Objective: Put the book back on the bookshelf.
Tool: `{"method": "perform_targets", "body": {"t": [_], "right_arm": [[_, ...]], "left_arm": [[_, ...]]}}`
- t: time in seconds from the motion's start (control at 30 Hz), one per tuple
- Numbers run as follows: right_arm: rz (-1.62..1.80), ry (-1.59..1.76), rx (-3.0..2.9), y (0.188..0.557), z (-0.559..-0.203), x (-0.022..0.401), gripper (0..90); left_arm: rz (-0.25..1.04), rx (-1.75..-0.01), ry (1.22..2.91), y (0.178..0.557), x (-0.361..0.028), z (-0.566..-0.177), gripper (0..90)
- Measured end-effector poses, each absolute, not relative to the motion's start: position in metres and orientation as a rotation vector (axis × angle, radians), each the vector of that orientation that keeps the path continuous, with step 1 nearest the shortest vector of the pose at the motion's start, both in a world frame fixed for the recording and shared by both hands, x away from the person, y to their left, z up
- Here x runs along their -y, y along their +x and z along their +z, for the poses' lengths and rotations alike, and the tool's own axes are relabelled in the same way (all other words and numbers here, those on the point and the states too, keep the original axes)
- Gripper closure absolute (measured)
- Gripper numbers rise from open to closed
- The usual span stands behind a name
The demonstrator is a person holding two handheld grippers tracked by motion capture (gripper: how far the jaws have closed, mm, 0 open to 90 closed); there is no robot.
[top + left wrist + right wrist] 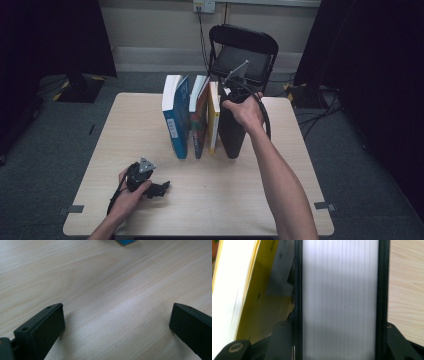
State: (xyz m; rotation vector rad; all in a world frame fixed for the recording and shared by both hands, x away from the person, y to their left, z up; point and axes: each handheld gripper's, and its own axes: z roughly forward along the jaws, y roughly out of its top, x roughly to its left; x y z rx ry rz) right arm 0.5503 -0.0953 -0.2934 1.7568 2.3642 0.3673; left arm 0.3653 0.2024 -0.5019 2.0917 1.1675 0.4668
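The right tongs (231,95) are clamping the top of the black book (232,132), which is standing at the 3 o'clock end of the upright row, touching the yellow book (214,125). The person is doing well to keep it vertical and squeeze evenly so the row is not toppling. The left tongs (159,189) are lying wide and empty on the surface (250,200) toward 7 o'clock. The black book's title is staying unreadable; its pages (339,300) are blurring up close.
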Motion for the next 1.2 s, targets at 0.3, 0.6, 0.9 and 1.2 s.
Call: {"method": "perform_targets", "body": {"t": [0.3,0.6,0.9,1.2], "right_arm": [[0.348,1.788,-2.331,0.573,-0.295,0.087,53.5],[0.304,1.816,-2.331,0.585,-0.309,0.083,53.5],[0.355,1.788,-2.318,0.580,-0.304,0.081,51.0],[0.566,1.743,-2.294,0.552,-0.312,0.096,43.6]], "left_arm": [[0.467,-1.157,2.106,0.365,-0.203,-0.502,0.0],[0.466,-1.152,2.108,0.365,-0.204,-0.502,0.0],[0.468,-1.150,2.102,0.365,-0.203,-0.502,0.0],[0.462,-1.157,2.096,0.364,-0.203,-0.502,0.0]]}}
